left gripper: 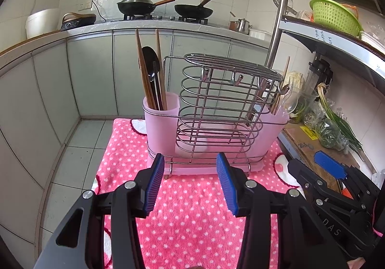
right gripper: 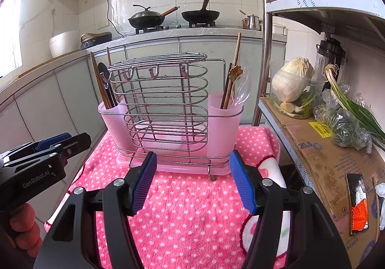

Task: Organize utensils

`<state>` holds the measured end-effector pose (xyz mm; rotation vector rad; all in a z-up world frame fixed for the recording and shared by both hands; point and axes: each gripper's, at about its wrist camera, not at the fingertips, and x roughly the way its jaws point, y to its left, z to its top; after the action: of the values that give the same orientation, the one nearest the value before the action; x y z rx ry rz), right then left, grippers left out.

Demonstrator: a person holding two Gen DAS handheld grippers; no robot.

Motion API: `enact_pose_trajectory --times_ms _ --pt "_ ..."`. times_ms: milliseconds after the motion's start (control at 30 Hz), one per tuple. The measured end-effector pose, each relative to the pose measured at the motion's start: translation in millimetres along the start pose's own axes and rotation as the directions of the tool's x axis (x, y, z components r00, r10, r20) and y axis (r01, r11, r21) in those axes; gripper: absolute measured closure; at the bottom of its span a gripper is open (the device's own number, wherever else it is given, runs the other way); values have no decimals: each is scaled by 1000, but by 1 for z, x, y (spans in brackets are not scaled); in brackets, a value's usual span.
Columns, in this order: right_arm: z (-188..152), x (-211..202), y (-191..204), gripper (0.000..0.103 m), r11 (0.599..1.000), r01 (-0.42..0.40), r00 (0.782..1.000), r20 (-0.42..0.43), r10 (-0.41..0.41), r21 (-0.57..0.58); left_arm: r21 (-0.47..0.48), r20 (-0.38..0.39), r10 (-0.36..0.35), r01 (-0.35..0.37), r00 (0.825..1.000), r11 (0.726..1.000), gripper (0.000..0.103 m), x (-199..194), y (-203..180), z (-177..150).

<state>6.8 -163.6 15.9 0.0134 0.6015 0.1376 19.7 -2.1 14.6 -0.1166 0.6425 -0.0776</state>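
Both grippers hang in front of the utensil rack (left gripper: 216, 115): left gripper (left gripper: 190, 184) and right gripper (right gripper: 192, 180) spread wide, empty, likely lining up. Chopsticks (left gripper: 149, 76) already stand sorted in its 2 pink end cups.

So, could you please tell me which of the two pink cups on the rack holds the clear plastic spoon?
The right-hand pink cup: it holds the clear spoon. The left cup holds a black spoon.

"GenRobot.AI" on left gripper (right gripper: 45, 148)
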Motion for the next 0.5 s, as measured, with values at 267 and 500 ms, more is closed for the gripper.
enact_pose_trajectory --times_ms 267,500 --pt "1 -1 0 40 1000 0 1000 3 0 -7 9 -1 -3 3 1000 1000 58 0 -1 0" --pt "1 0 1 40 1000 -1 1000 -1 1 -10 12 0 2 -2 1000 1000 58 2 0 1"
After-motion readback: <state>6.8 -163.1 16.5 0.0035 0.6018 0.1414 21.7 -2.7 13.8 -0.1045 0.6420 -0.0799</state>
